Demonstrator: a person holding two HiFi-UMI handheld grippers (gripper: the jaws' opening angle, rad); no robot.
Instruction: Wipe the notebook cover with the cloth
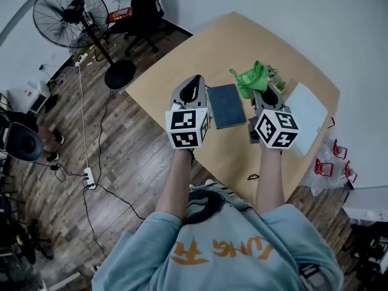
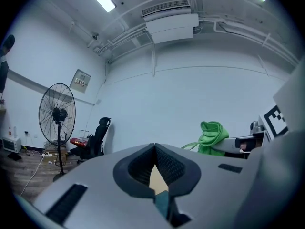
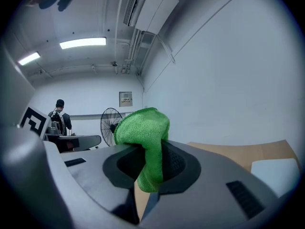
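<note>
A dark teal notebook [image 1: 226, 105] lies flat on the wooden table [image 1: 176, 71], between my two grippers. The green cloth [image 1: 251, 79] hangs bunched from my right gripper [image 1: 259, 93], just right of the notebook's far corner and held above the table. In the right gripper view the cloth [image 3: 143, 130] fills the gap of the right gripper [image 3: 151, 149], which is shut on it. My left gripper [image 1: 193, 81] hovers at the notebook's left edge, shut and empty. In the left gripper view, the left gripper [image 2: 155, 149] shows a sliver of the notebook [image 2: 162, 203] below and the cloth [image 2: 212, 136] off to the right.
A white sheet [image 1: 307, 117] lies on the table to the right, with a small plant [image 1: 279, 85] behind the cloth. Red clips [image 1: 330, 162] sit off the table's right edge. A standing fan [image 1: 70, 14], an office chair [image 1: 145, 8] and floor cables [image 1: 90, 177] are at left.
</note>
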